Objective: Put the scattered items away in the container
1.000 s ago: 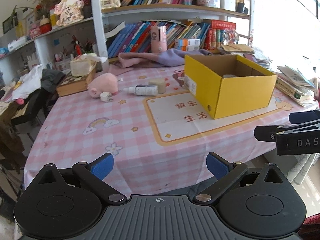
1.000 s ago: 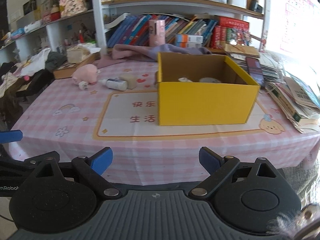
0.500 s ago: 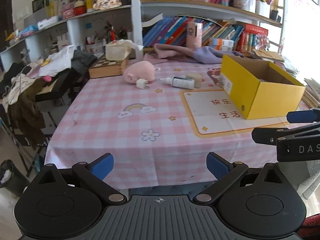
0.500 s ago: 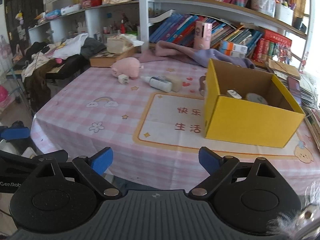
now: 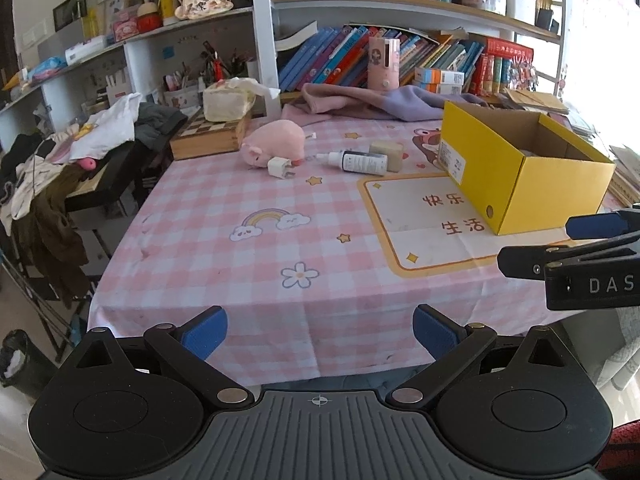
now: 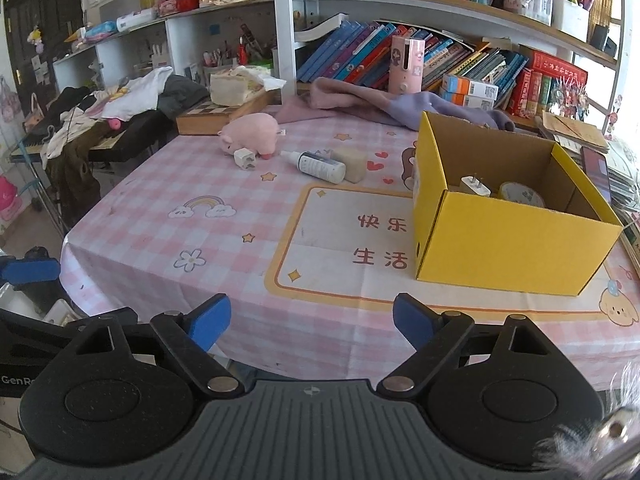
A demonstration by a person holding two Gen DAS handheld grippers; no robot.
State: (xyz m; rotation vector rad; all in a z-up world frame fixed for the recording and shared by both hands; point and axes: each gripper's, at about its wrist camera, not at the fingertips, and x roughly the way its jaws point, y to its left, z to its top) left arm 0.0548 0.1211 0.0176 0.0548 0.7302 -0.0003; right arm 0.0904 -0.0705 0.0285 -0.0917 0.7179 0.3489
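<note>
A yellow cardboard box [image 6: 516, 256] stands open on the right of the pink checked tablecloth [image 6: 248, 216]; a white charger [image 6: 474, 186] and a tape roll [image 6: 520, 196] lie inside it. Farther back lie a pink plush pig [image 5: 276, 146], a white plug [image 5: 279, 167], a spray bottle [image 5: 362, 162] and a beige block [image 5: 388, 154]. My left gripper [image 5: 319, 330] hangs open over the near table edge with nothing between its fingers. My right gripper [image 6: 311, 322] is at the same edge, its jaws closing a little on nothing; it also shows side-on [image 5: 580, 248].
Bookshelves [image 5: 400, 52] run behind the table, with a pink and purple cloth [image 5: 372, 100] and a wooden chessboard box [image 5: 208, 136] at the back edge. A rack of clothes [image 5: 60, 168] stands at the left. Stacked books [image 6: 600, 160] lie right of the box.
Both views have swung left, so the pig, plug and bottle sit nearer the middle and the yellow box farther right. The right gripper's fingers stand slightly closer together.
</note>
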